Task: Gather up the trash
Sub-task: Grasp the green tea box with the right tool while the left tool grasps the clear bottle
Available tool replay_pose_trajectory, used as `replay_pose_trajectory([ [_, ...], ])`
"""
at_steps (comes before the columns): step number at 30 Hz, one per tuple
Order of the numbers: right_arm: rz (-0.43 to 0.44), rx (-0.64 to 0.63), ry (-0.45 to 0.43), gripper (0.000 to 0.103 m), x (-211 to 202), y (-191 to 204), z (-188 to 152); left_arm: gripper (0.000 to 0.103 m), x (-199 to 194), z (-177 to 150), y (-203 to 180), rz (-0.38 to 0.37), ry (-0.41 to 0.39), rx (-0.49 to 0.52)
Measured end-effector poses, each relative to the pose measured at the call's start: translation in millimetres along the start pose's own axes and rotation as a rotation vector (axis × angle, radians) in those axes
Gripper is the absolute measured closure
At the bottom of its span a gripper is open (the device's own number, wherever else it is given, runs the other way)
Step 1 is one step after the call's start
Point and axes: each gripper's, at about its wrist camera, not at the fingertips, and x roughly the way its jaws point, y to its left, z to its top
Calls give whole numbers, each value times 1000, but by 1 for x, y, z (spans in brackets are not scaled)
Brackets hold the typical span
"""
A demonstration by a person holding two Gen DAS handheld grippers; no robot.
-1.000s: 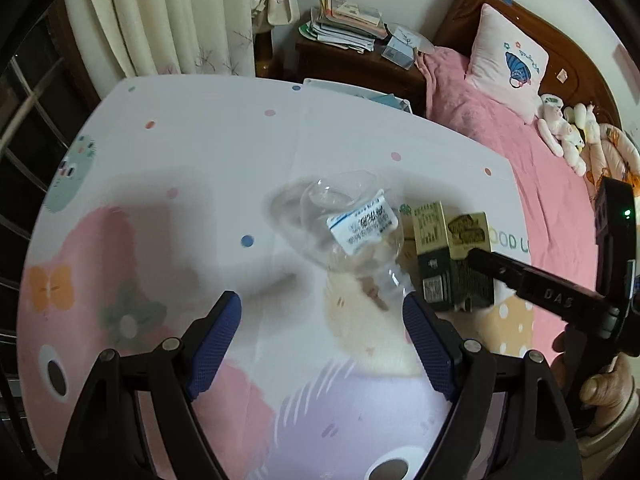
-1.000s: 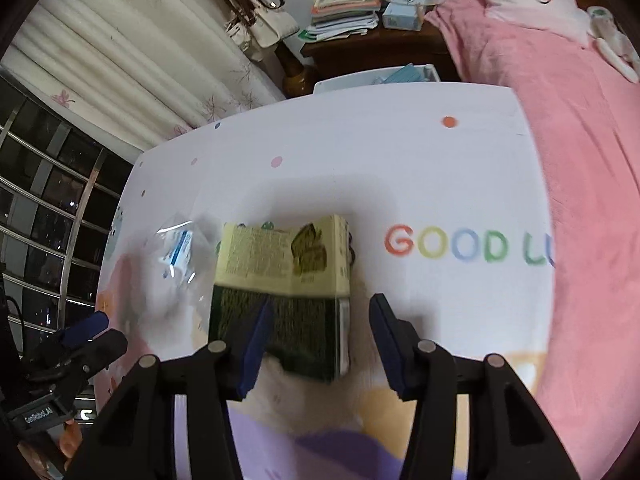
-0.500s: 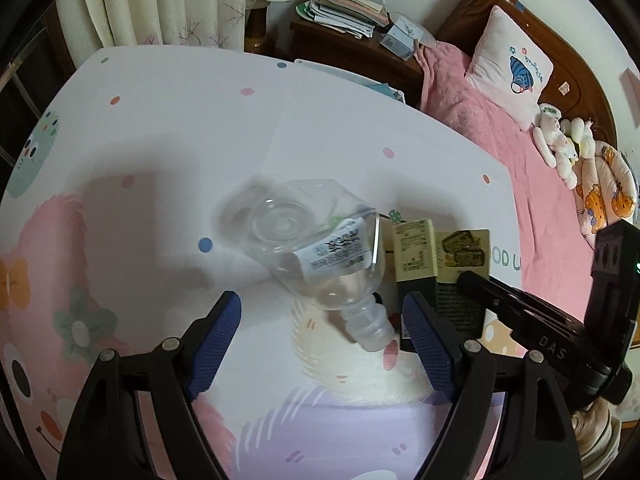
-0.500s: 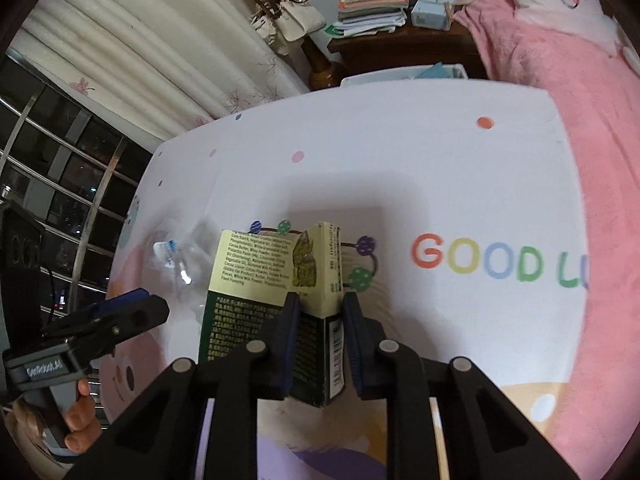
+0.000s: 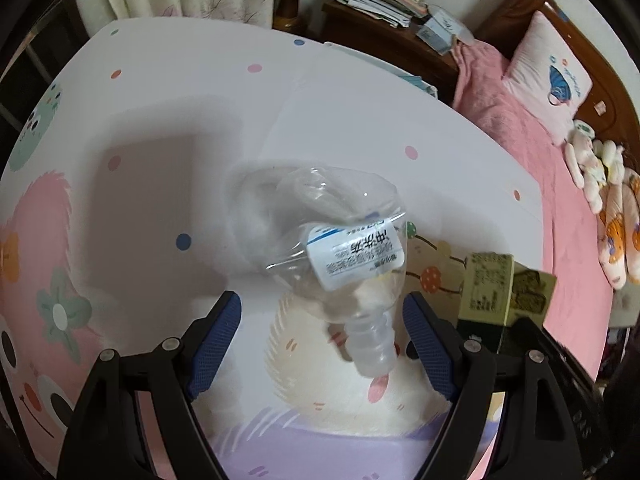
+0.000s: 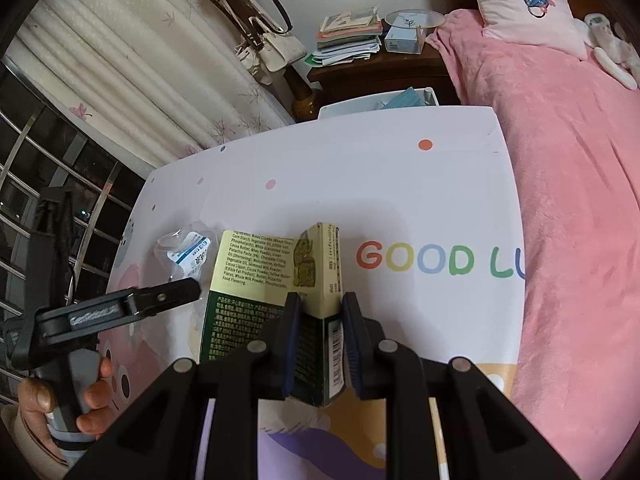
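We looked steeply down along each gripper, close above the bench [image 5: 168,92]; both views shared the crushed bottle [image 5: 320,236], the green carton [image 6: 276,276] and the bed [image 6: 568,168].

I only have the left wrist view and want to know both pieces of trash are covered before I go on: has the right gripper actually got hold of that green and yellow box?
Observer: Yes. The right gripper is shut on the box, its pads pinching the narrow side with the barcode.
Operator: Is my left gripper near it?
Observer: From the right wrist camera, one left finger shows just beside the box, apart from it, over the crushed bottle.
Operator: Anything else on that side of the table?
Observer: Only the printed letters GOOD LU on the table cover, beside the box.
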Motion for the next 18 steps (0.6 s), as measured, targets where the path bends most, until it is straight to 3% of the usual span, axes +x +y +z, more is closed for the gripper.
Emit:
replay_pose_trajectory([
  [13, 22, 17, 8, 83, 4, -6, -2, 22, 26, 12, -12, 55, 5, -43],
  [16, 32, 15, 13, 83, 6, -4, -5, 40, 25, 11, -16, 74, -13, -19],
  [18, 41, 12, 15, 83, 6, -2, -7, 44, 23, 9, -16, 52, -20, -4],
])
